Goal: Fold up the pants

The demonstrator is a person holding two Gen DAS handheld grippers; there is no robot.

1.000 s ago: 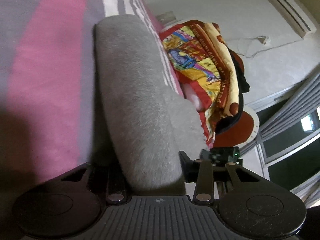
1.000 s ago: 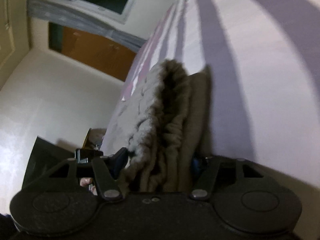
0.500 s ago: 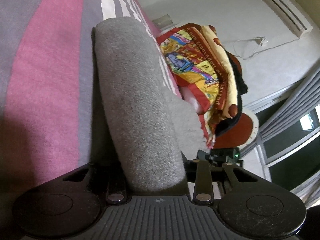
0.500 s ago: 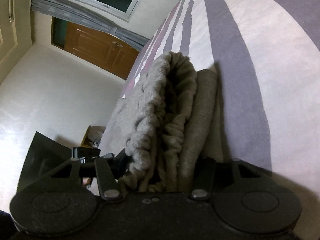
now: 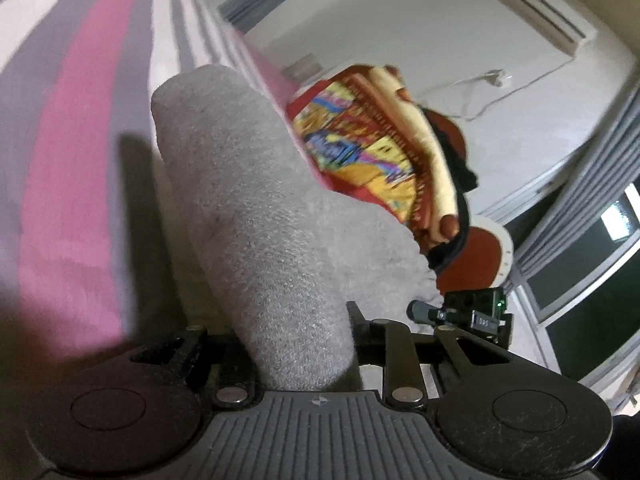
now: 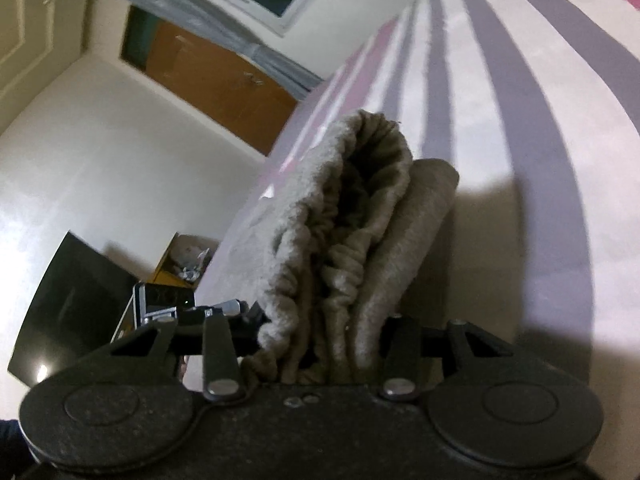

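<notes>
Gripping a thick fold of the grey fleece pants (image 5: 256, 216), the left gripper (image 5: 296, 344) was clamped on it | right gripper (image 6: 324, 344) pinched the gathered elastic waistband (image 6: 340, 264) | pants lay bunched on the pink, grey and white striped bedspread (image 5: 68, 168) | colourful folded blanket (image 5: 372, 148) just beyond.

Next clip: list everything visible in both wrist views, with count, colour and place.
pants: one, grey, folded bundle held off the bed in both grippers; elastic waistband bunched at the right one
bedspread: one, pink, grey and white stripes, behind the pants
blanket: one, red and yellow print, heaped beyond the pants
air conditioner: one, white, high on wall
door: one, brown wood
left gripper: black, jaws shut on pants
right gripper: black, jaws shut on pants
</notes>
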